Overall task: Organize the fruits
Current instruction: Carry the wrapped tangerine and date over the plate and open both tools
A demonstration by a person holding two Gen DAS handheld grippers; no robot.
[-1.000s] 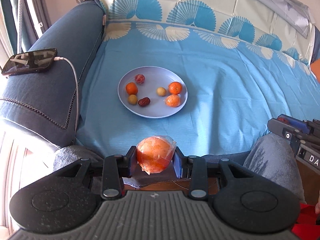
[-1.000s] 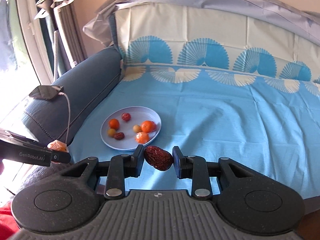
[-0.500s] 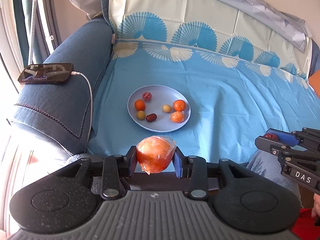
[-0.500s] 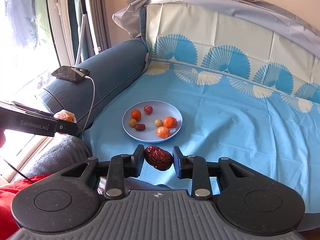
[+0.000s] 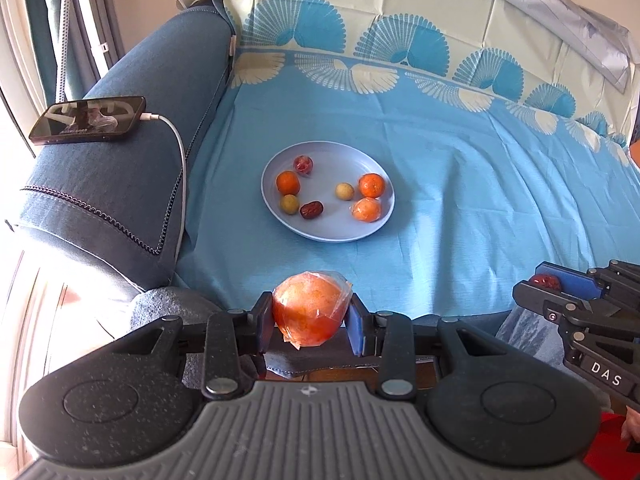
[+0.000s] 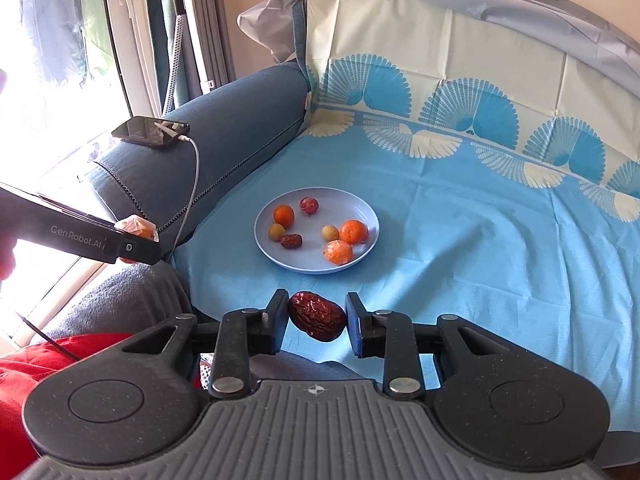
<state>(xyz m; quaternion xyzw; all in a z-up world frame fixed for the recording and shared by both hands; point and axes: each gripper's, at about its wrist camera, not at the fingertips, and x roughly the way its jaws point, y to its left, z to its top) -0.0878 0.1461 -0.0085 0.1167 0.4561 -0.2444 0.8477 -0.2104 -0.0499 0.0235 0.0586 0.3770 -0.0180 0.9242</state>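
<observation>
A pale blue plate (image 5: 340, 232) (image 6: 360, 208) sits on the blue sofa cover and holds several small fruits: oranges, a wrapped orange (image 5: 366, 210), yellow-green fruits, a red date (image 5: 311, 209) and a red round fruit. My left gripper (image 5: 309, 316) is shut on a plastic-wrapped orange (image 5: 310, 310) in front of the plate, above the sofa's front edge. My right gripper (image 6: 317, 316) is shut on a wrinkled red date (image 6: 317, 315), also short of the plate. Each gripper shows in the other's view, the left one (image 6: 136, 240) and the right one (image 5: 544, 282).
A phone (image 5: 88, 120) with a white charging cable (image 5: 180, 152) lies on the dark blue armrest left of the plate. The patterned backrest (image 5: 400, 40) rises behind. Grey-clad knees (image 6: 132, 296) and red fabric (image 6: 60, 360) are below the grippers. A window is at far left.
Both grippers have pulled back and lifted a little from the plate and turned, still holding their fruits. The plate's fruits have not moved.
</observation>
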